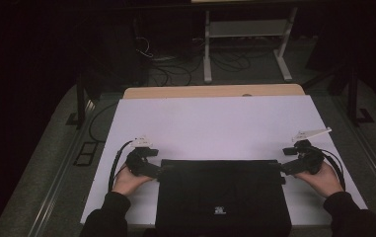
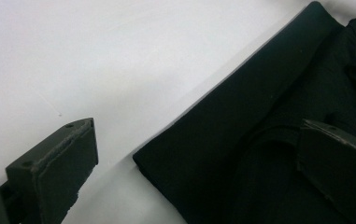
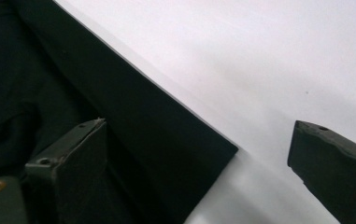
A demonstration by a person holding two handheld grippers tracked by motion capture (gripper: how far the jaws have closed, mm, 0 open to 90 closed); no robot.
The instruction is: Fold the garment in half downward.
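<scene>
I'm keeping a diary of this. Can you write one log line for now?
left hand-held gripper: open, at black cloth corner | right hand-held gripper: open, opposite corner

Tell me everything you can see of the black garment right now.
The black garment looks like soft matte cloth, folded into a flat rectangle on the white sheet at the near edge. Its far edge is a thick, straight fold; a small white label shows near the front. The left gripper and right gripper straddle its two far corners, jaws open, not yet pinching.

We wear dark long sleeves (image 1: 107, 213), our left gripper (image 1: 157, 170) black with looping cable at nine o'clock, our right gripper (image 1: 284, 169) black, pale three-cornered plates on top, blocky screwed fingers (image 2: 59, 163).
</scene>
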